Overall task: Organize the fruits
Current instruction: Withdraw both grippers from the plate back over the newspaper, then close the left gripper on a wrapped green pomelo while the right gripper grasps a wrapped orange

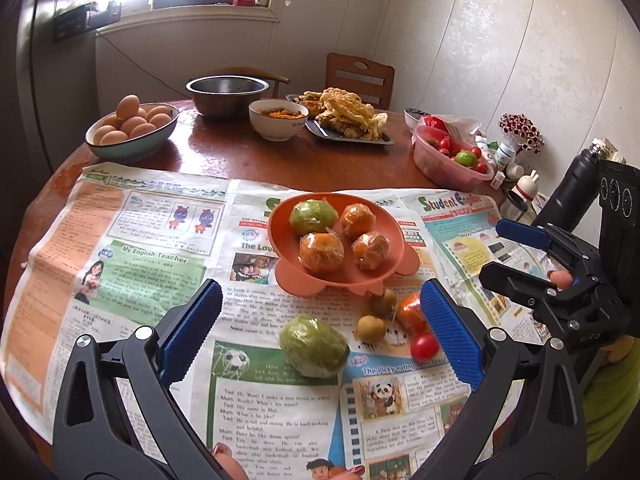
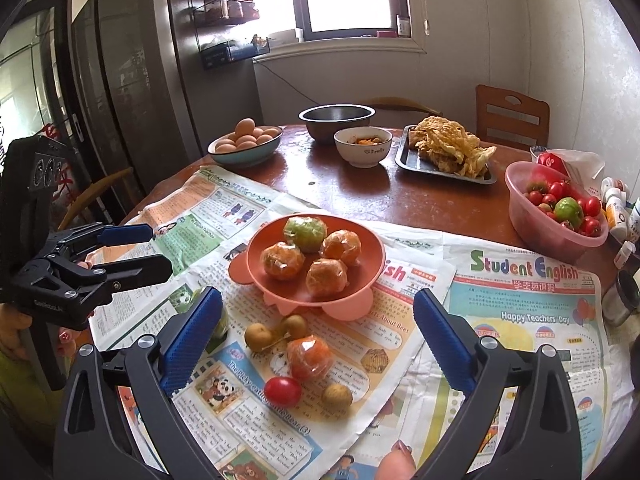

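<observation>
Left wrist: we hold left gripper [image 1: 320,332] wide open, empty, wrapped green fruit [image 1: 313,346] btwn its fingers; grab is next. Right wrist: right gripper [image 2: 318,338] wide open, empty, wrapped orange [image 2: 309,357] just ahead, orange plate [image 2: 256,257] beyond.

Your orange dish [image 2: 372,252] on the newspaper holds four film-wrapped fruits: three oranges [image 2: 282,260] and one green one [image 2: 305,233]. Nearer to you lie a wrapped orange [image 2: 309,357], a cherry tomato [image 2: 282,391], three small brown fruits [image 2: 337,398] and, left, a wrapped green fruit [image 1: 313,346].
</observation>
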`<control>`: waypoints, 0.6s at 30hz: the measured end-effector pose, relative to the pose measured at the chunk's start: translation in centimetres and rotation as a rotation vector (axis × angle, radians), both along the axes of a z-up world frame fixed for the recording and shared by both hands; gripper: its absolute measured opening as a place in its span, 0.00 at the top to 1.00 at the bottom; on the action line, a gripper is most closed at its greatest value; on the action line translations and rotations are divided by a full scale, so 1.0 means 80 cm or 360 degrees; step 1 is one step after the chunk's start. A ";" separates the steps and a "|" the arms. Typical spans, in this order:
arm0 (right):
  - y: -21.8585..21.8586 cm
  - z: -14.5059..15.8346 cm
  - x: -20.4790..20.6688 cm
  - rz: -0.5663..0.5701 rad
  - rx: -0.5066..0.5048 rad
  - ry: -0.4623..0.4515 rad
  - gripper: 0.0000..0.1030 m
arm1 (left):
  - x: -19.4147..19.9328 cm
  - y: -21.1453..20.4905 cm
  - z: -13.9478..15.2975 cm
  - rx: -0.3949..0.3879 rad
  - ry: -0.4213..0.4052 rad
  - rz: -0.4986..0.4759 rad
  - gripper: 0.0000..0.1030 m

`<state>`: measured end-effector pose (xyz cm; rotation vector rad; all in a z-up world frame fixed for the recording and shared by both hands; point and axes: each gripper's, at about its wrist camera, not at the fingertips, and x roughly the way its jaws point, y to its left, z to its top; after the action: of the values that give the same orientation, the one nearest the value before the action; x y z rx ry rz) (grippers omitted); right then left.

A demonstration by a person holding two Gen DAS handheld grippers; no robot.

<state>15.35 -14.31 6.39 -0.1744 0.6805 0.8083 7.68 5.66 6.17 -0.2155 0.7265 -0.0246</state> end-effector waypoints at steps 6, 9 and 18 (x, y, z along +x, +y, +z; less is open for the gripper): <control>-0.002 -0.007 -0.008 0.0018 -0.0021 0.0006 0.07 | -0.004 -0.010 -0.003 0.0032 0.0023 -0.0015 0.09; -0.004 -0.013 -0.010 0.0022 -0.0038 0.0013 0.07 | -0.005 -0.012 -0.007 0.0045 0.0038 -0.0015 0.09; -0.011 -0.043 -0.014 0.0018 -0.0112 0.0071 0.07 | -0.007 -0.012 -0.031 0.0073 0.0124 0.0002 0.09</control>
<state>14.23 -15.19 2.92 -0.2248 0.7515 0.8017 7.14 4.66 3.67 -0.1739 0.8037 0.0015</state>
